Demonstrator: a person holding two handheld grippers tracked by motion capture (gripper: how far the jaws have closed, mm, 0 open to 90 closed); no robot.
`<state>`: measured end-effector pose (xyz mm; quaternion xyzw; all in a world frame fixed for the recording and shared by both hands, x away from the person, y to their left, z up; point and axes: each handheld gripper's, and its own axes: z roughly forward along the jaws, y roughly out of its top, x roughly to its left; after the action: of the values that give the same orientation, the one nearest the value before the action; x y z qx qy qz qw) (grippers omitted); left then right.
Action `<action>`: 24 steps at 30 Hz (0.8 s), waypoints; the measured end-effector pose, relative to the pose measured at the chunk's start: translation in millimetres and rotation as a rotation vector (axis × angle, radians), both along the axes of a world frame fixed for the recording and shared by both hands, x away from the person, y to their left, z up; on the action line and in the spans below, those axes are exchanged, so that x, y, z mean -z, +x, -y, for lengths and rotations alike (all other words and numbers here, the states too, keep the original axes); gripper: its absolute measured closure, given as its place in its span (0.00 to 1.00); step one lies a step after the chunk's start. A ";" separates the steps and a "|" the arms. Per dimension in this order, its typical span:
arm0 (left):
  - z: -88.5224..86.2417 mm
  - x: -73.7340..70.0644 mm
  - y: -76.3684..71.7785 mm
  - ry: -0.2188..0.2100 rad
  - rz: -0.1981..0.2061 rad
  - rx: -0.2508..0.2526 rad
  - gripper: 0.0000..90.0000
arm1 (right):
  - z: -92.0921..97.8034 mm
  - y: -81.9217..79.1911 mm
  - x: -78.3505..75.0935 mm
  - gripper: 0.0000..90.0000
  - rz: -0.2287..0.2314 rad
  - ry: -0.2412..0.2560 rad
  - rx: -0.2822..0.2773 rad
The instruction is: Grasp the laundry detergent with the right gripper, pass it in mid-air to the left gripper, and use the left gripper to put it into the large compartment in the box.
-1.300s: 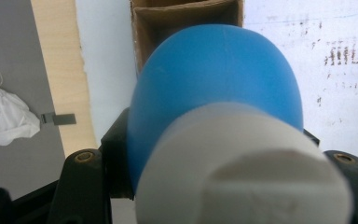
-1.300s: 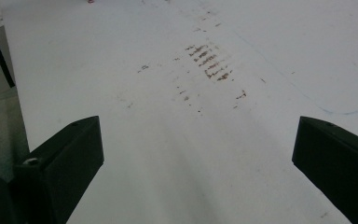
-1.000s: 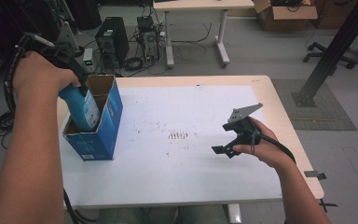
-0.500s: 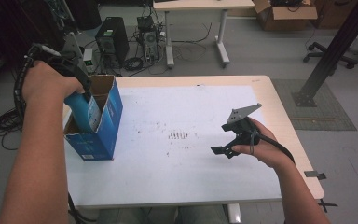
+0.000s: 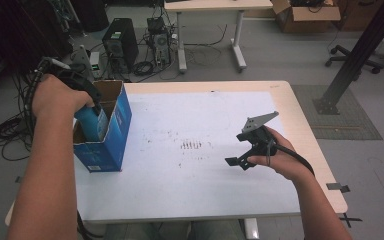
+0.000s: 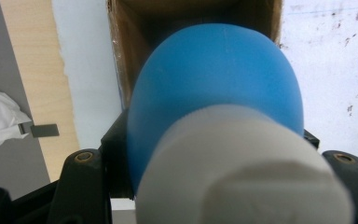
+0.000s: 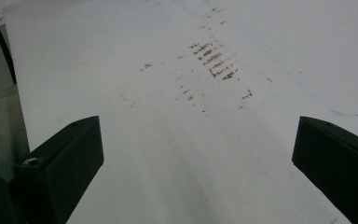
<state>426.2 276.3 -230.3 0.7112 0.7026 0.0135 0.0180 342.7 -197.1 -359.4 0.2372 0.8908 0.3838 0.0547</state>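
Note:
My left gripper (image 5: 91, 111) is shut on a blue bottle (image 5: 94, 125) and holds it inside the open top of a blue cardboard box (image 5: 111, 147) at the table's left edge. In the left gripper view the blue bottle (image 6: 214, 79) bulges between the black jaws. Its white cap (image 6: 242, 172) is nearest the camera, and the box's brown inner wall (image 6: 126, 51) lies beyond. My right gripper (image 5: 237, 148) hovers open over the right half of the table. Nothing sits between the jaws of the right gripper (image 7: 198, 154), just white tabletop.
A white sheet covers the table (image 5: 220, 190), with a patch of brown marks (image 5: 192, 145) near its middle. On the floor beyond stand a computer tower (image 5: 120, 42), cables, a second table (image 5: 210, 6) and a black post (image 5: 360, 55) at the right.
My left hand has sunk slightly down and to the right, taking the blue bottle deeper into the box. The right gripper has barely moved and stays open.

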 end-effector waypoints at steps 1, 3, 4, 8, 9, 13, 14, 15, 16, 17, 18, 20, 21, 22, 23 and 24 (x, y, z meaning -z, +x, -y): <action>-0.4 3.4 0.5 0.000 0.003 -0.001 0.43 | 0.0 0.0 0.1 0.03 -0.001 0.000 -0.001; -0.5 5.3 0.6 0.000 0.001 -0.002 0.43 | -0.3 -0.1 0.0 0.02 0.001 0.000 0.000; -0.5 7.0 1.0 0.000 -0.003 0.001 0.43 | -0.3 -0.1 0.0 0.02 0.001 0.000 0.000; -0.3 13.9 1.9 0.002 -0.004 0.002 0.43 | -1.0 -0.7 -0.4 0.03 0.000 0.000 -0.003; -0.3 15.9 2.0 0.001 -0.005 0.003 0.43 | -1.1 -0.9 -0.4 0.03 -0.001 -0.001 -0.005; -0.8 23.4 2.3 -0.003 -0.012 0.004 0.43 | -1.3 -1.1 -0.6 0.03 0.002 0.002 -0.007; -1.1 25.3 2.4 -0.004 -0.011 0.002 0.43 | -1.3 -1.2 -0.8 0.02 0.002 0.001 -0.007; -1.5 26.8 2.5 -0.004 -0.013 0.001 0.43 | -1.4 -1.2 -0.7 0.03 0.002 0.001 -0.009; -1.8 28.8 2.5 -0.003 -0.014 0.000 0.43 | -1.6 -1.2 -0.3 0.03 0.002 0.002 -0.010; -2.3 30.1 2.6 -0.002 -0.017 0.001 0.43 | -2.1 -1.1 0.5 0.03 -0.001 0.000 -0.011; -2.7 31.6 2.4 -0.002 -0.016 -0.002 0.43 | -2.3 -1.1 0.9 0.03 -0.002 0.001 -0.011; -3.9 34.7 2.3 -0.003 -0.023 -0.004 0.43 | -2.4 -1.1 1.2 0.03 -0.003 0.002 -0.011; -4.6 36.1 2.1 -0.003 -0.022 -0.006 0.43 | -2.6 -1.0 1.5 0.03 -0.003 0.002 -0.010; -4.9 37.2 2.2 -0.004 -0.024 -0.006 0.43 | -2.8 -0.9 2.0 0.03 -0.003 0.002 -0.010; -5.3 39.3 2.1 -0.001 -0.027 -0.005 0.43 | -3.2 -0.5 2.5 0.03 -0.002 0.003 -0.013; -5.3 40.4 2.1 -0.001 -0.028 -0.004 0.43 | -3.4 -0.4 2.7 0.03 -0.002 0.003 -0.014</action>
<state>428.3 281.5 -270.7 0.7101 0.7041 0.0031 0.0082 342.3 -193.8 -362.0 0.2315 0.8919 0.3851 0.0508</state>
